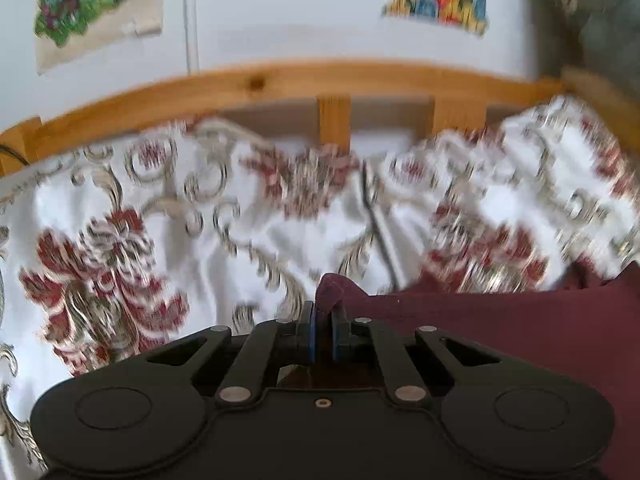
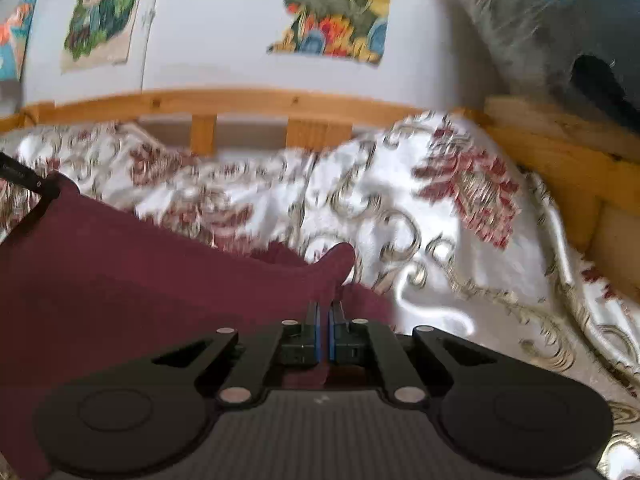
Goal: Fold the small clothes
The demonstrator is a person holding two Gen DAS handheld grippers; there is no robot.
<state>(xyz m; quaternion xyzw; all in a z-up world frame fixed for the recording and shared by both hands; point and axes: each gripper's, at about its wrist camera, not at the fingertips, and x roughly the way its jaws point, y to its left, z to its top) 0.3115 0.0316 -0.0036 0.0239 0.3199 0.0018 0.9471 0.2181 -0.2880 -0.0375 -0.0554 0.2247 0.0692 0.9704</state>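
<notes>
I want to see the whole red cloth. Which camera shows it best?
The right wrist view: the dark red cloth stretches wide from the right gripper to the left gripper's fingers at the frame's left edge. The left wrist view shows only a pinched corner and one stretch, and is blurrier.

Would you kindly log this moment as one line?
left gripper: shut on maroon cloth garment | right gripper: shut on same garment | floral bedspread beneath

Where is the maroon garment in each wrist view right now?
Left wrist: maroon garment fills the lower right; a corner is pinched in the left gripper.
Right wrist: it fills the lower left, pinched in the right gripper.
Shared landmark: the wooden bed rail behind the floral bedspread.
</notes>
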